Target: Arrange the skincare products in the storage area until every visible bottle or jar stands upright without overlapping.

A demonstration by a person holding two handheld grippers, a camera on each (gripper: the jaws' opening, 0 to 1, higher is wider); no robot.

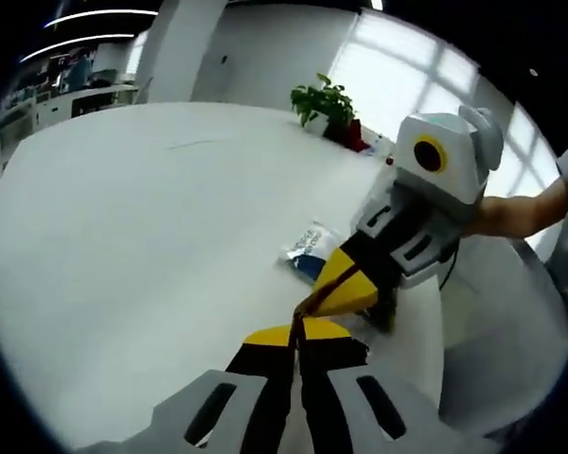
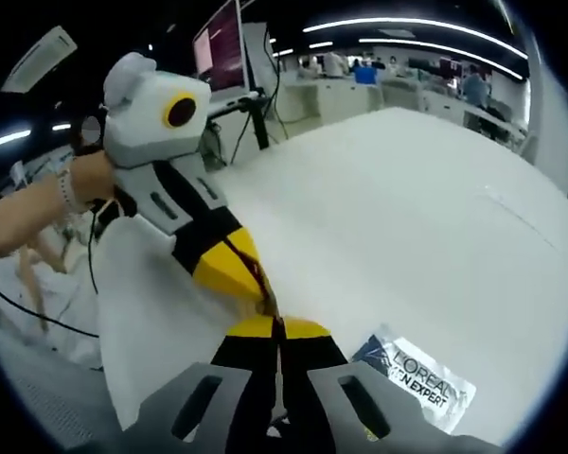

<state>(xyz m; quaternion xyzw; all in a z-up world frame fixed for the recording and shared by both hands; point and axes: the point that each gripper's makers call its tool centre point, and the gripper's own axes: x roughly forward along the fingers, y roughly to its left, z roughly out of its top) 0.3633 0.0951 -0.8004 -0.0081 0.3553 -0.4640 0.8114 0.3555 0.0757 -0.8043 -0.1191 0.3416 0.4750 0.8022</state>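
Bright window (image 1: 426, 76) glare and ceiling strip lights (image 2: 407, 24); strong fisheye bending and soft blur at edges.

In the left gripper view, the left gripper (image 1: 297, 333) sits low over the desk (image 1: 123, 236). The right gripper (image 1: 312, 305) comes in from the right, and its tips meet the left gripper's tips. A flat packet (image 1: 308, 248) lies on the desk just past the tips, partly behind the right gripper. A plant (image 1: 324, 102) stands far ahead, near the desk's back edge.

In the right gripper view, the right gripper (image 2: 277, 326) is low, the left gripper (image 2: 265, 301) comes from the left, and the packet (image 2: 418, 378) lies just to the right of the right gripper.
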